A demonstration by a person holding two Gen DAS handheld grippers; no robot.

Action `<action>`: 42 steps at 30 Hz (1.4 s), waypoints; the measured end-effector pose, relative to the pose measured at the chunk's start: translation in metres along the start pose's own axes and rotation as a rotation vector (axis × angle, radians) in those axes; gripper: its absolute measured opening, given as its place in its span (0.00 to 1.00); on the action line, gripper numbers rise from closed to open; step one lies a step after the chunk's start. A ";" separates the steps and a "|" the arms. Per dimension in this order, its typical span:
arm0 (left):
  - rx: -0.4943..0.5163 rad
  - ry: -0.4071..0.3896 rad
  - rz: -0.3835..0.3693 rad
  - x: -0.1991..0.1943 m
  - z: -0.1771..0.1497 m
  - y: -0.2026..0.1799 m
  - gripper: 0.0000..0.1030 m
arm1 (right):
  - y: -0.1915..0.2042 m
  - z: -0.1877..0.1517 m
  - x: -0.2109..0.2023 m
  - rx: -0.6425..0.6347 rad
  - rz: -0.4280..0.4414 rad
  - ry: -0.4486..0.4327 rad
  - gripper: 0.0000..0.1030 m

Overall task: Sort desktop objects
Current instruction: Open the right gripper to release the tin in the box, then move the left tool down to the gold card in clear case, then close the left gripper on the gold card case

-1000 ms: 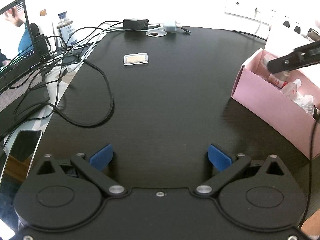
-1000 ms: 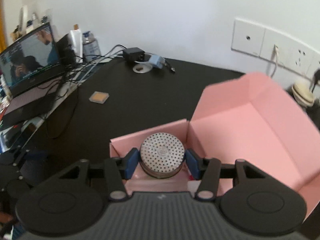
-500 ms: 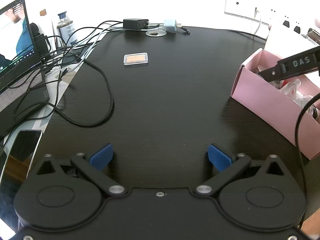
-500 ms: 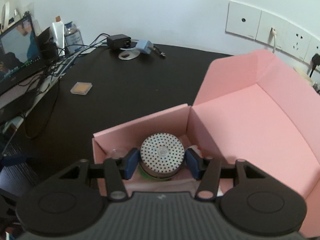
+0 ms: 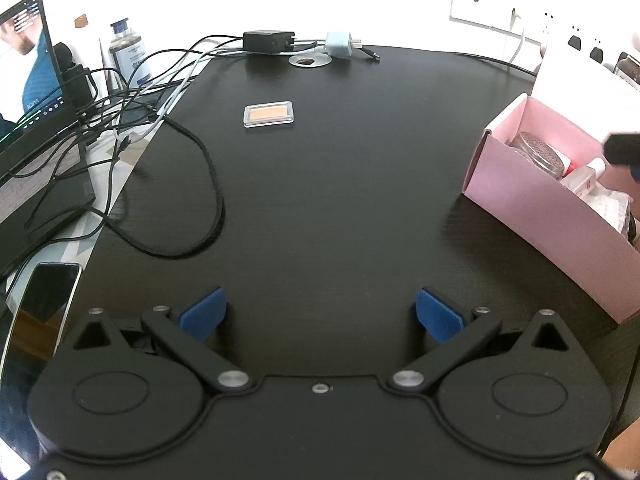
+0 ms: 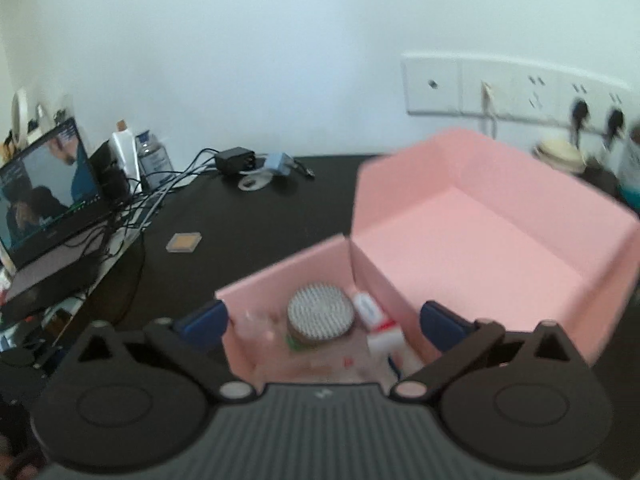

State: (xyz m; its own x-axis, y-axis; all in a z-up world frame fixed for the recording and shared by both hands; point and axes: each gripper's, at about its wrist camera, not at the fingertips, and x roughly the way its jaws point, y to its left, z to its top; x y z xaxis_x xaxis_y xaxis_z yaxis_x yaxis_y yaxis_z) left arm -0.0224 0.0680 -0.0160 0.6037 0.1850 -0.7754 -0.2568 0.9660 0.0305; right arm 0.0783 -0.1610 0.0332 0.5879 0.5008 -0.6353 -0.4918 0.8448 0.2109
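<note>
Now right tool (image 6: 322, 320) opening, round jar (image 6: 321, 314) with perforated silver lid freed in pink box (image 6: 460, 248).

Ahead of your left gripper (image 5: 320, 316), the black desk (image 5: 340, 200) is carrying a small clear case (image 5: 269, 114); cables (image 5: 192, 184) are trailing left, the pink box (image 5: 532, 208) sitting right.

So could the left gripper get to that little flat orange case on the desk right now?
Probably yes. The left gripper is open and empty, and the case lies flat ahead of it on the bare desk. The cable loops off to one side.
</note>
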 end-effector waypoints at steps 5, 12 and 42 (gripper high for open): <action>0.003 0.020 -0.002 0.007 0.010 -0.001 1.00 | -0.015 -0.011 -0.010 0.118 -0.008 0.011 0.99; -0.030 0.041 -0.017 0.020 0.035 -0.001 1.00 | -0.024 -0.012 -0.024 0.120 -0.047 -0.038 0.99; -0.045 -0.093 0.034 0.105 0.129 0.027 0.69 | -0.023 -0.009 -0.045 0.021 0.080 -0.145 0.99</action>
State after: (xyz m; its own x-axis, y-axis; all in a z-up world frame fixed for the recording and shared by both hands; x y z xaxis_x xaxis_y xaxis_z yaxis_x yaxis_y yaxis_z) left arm 0.1311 0.1366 -0.0156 0.6606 0.2356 -0.7128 -0.3108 0.9501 0.0260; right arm 0.0571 -0.2046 0.0502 0.6349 0.5873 -0.5020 -0.5280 0.8042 0.2729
